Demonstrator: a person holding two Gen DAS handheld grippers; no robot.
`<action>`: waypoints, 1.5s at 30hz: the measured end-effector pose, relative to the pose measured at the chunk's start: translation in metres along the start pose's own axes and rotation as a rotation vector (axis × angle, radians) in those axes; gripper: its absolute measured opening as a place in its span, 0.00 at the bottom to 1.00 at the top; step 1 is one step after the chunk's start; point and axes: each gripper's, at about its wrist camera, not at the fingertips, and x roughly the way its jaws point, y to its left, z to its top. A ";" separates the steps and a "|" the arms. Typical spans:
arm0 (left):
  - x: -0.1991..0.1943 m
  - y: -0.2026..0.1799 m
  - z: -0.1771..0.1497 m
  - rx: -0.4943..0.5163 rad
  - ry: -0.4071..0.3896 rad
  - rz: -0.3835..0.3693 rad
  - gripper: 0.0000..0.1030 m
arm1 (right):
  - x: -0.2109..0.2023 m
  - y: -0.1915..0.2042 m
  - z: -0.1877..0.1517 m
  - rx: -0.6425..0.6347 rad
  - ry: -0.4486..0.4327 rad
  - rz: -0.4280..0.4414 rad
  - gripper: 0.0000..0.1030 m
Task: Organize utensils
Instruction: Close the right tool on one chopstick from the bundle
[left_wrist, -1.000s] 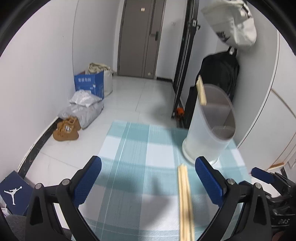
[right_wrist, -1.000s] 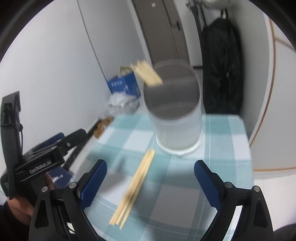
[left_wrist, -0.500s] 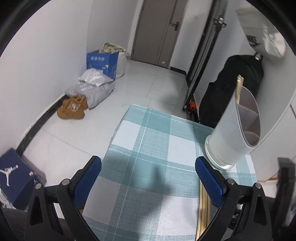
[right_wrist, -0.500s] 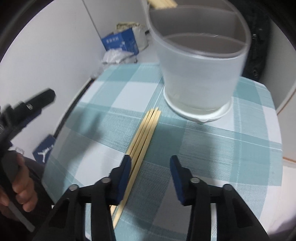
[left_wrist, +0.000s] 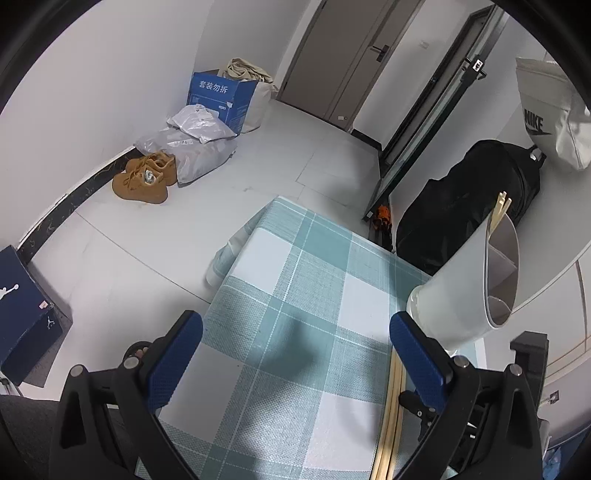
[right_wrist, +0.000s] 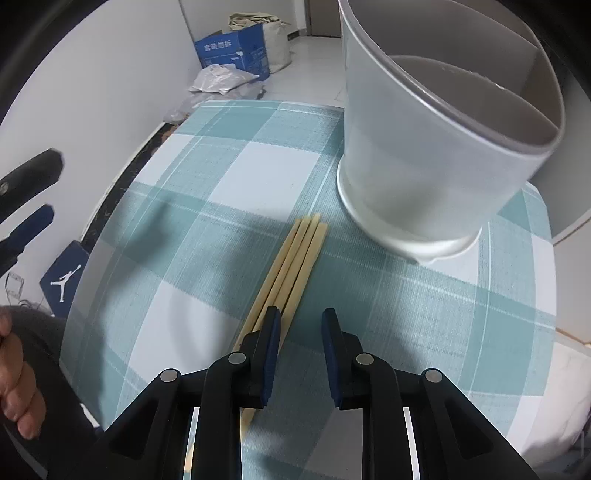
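So far some chopsticks (left_wrist: 499, 210) are stood in the holder (right_wrist: 436, 155); four more (right_wrist: 291, 266) are left beside it, none between the closing right gripper (right_wrist: 301, 328), while the left gripper (left_wrist: 295, 350) is held wide, empty.

Chopsticks (right_wrist: 291, 266): pale wood, matt. Holder (right_wrist: 424, 177): frosted plastic, smooth. Tablecloth (right_wrist: 221, 184): woven checked cloth, coarse. Gripper pads (right_wrist: 273, 332): blue, matt, rubbery.

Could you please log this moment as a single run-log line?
right gripper: fingers closing over chopsticks, none clamped | left gripper: open, empty | utensil holder: upright on checked tablecloth
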 end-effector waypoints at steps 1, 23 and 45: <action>0.000 0.001 0.000 -0.006 0.002 0.001 0.96 | 0.001 -0.001 0.002 0.007 0.002 -0.001 0.21; 0.005 0.016 0.007 -0.074 0.041 -0.029 0.96 | -0.007 0.000 0.008 0.008 0.007 -0.005 0.08; 0.010 0.024 0.007 -0.107 0.071 -0.014 0.96 | 0.016 0.007 0.022 0.045 0.020 -0.085 0.13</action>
